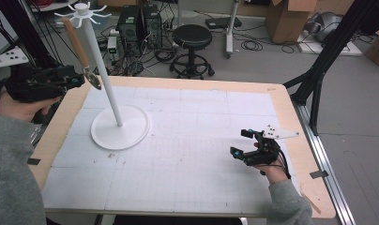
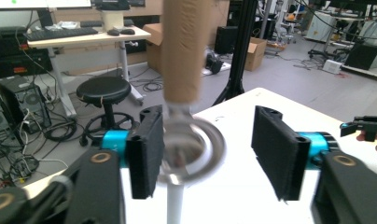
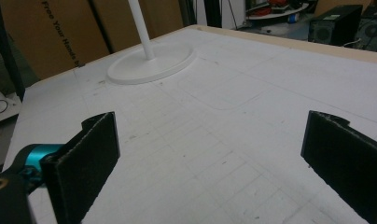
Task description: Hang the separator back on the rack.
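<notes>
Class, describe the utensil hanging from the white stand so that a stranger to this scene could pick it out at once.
Start at the tall white stand on the left of the table. From one of the hooks at its top hangs a utensil, slanting down beside the pole. Its light wooden handle and round metal ring at the lower end mark it out; every other hook in sight is bare.

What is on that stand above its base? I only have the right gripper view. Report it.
Observer: A wooden-handled utensil hangs tilted from the hooks at the top of the stand.
Operator: Report on the other hand.
Observer: The left gripper is level with the utensil's lower metal end, and the ring there sits between its jaws.
Operator: State whether it grips.
Observer: It does not. The jaws stand apart, with the ring close by one pad and well clear of the other.
</notes>
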Demonstrator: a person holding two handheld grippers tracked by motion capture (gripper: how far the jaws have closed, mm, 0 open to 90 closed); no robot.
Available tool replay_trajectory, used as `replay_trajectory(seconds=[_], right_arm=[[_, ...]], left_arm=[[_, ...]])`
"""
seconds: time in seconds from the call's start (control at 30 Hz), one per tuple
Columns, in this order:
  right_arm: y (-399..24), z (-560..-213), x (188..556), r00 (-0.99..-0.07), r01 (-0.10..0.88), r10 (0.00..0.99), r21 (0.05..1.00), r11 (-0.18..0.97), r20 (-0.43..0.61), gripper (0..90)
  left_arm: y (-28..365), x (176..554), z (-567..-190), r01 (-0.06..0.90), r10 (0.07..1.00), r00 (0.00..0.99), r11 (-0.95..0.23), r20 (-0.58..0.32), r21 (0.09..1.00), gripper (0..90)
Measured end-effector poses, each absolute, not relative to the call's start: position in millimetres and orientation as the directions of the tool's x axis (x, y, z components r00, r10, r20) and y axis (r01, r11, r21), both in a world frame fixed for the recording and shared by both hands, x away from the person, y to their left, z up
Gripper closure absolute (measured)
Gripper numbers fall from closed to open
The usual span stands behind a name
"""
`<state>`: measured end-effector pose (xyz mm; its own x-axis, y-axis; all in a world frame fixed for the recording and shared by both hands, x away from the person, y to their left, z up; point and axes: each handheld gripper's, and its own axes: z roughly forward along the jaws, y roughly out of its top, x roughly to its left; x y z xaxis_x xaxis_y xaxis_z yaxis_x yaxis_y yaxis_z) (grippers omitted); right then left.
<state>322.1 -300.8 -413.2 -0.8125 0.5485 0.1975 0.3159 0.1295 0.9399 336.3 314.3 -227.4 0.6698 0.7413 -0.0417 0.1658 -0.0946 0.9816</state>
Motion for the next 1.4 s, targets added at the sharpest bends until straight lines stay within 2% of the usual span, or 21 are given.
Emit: replay_trajectory(seconds=[0.17, 0.23, 0.47, 0.57, 0.77, 1.4], right_arm=[[-301.3, -412.4, 320.4, -0.812, 0.318, 0.549, 0.939, 0.132, 0.198, 3.5], [-301.1, -412.2, 319.6, -0.810, 0.321, 0.551, 0.938, 0.130, 0.201, 3.5], [-300.7, -412.3, 319.8, -0.811, 0.316, 0.552, 0.939, 0.135, 0.193, 3.5], [-300.3, -411.8, 318.9, -0.811, 0.316, 0.551, 0.939, 0.136, 0.194, 3.5], [-301.0, -411.1, 318.3, -0.810, 0.309, 0.556, 0.941, 0.138, 0.184, 3.5], [-302.1, -409.8, 316.9, -0.807, 0.299, 0.565, 0.944, 0.139, 0.172, 3.5]], left_arm=[[310.5, 329.0, -241.1, 0.113, 0.728, 0.686, -0.123, 0.012, 0.986, 25.6], [308.8, 326.7, -247.9, 0.099, 0.719, 0.694, -0.140, 0.032, 0.985, 17.0], [305.1, 316.4, -270.1, 0.050, 0.686, 0.726, -0.124, 0.049, 0.991, 10.5], [303.3, 313.9, -281.9, 0.065, 0.683, 0.730, -0.105, 0.024, 0.992, 6.6], [297.2, 307.1, -303.2, 0.089, 0.671, 0.742, -0.074, -0.017, 0.993, 6.4], [279.3, 300.0, -356.0, 0.144, 0.671, 0.740, -0.092, -0.046, 0.985, 6.4]])
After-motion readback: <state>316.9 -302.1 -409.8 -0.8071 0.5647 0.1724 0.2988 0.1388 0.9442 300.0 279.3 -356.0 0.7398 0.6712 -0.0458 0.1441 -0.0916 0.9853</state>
